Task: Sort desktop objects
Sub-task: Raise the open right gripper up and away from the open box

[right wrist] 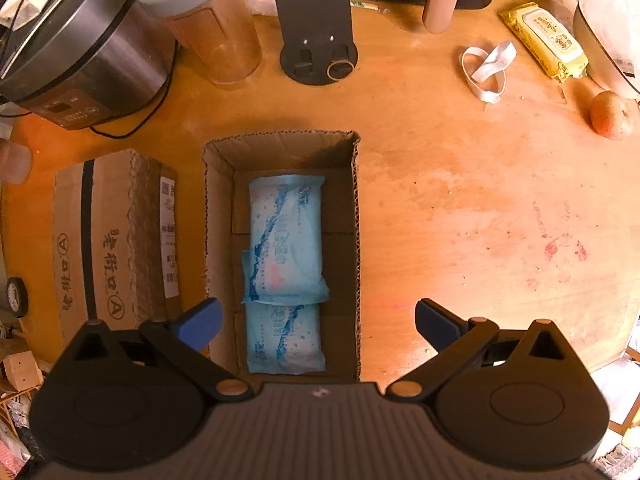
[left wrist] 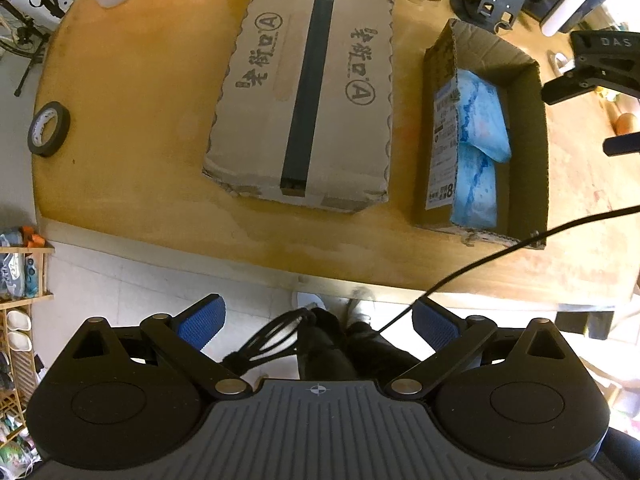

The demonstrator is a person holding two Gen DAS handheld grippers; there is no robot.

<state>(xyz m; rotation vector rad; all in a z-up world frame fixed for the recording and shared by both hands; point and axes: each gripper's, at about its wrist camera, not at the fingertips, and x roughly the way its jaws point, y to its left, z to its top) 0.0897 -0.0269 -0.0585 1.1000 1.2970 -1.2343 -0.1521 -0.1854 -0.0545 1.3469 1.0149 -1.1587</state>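
Observation:
An open cardboard box point(right wrist: 356, 216) point(left wrist: 536, 152) stands on the wooden table and holds two blue tissue packs, one point(right wrist: 286, 240) partly overlapping the other point(right wrist: 286, 340); both packs point(left wrist: 482, 120) also show in the left wrist view. My right gripper point(right wrist: 318, 326) hovers open over the box's near end with nothing between its fingers. My left gripper point(left wrist: 318, 322) is open and empty, held off the table's near edge above the floor. A black tape roll point(left wrist: 49, 129) point(right wrist: 16, 296) lies at the table's left edge. The right gripper point(left wrist: 592, 68) shows at the far right of the left wrist view.
A sealed taped carton point(left wrist: 304, 96) point(right wrist: 100, 240) lies left of the open box. At the back stand a rice cooker point(right wrist: 76, 52), a lidded jar point(right wrist: 208, 24) and a black stand point(right wrist: 316, 24). A white strap point(right wrist: 486, 68), a yellow wipes pack point(right wrist: 548, 40) and a fruit point(right wrist: 610, 114) lie right.

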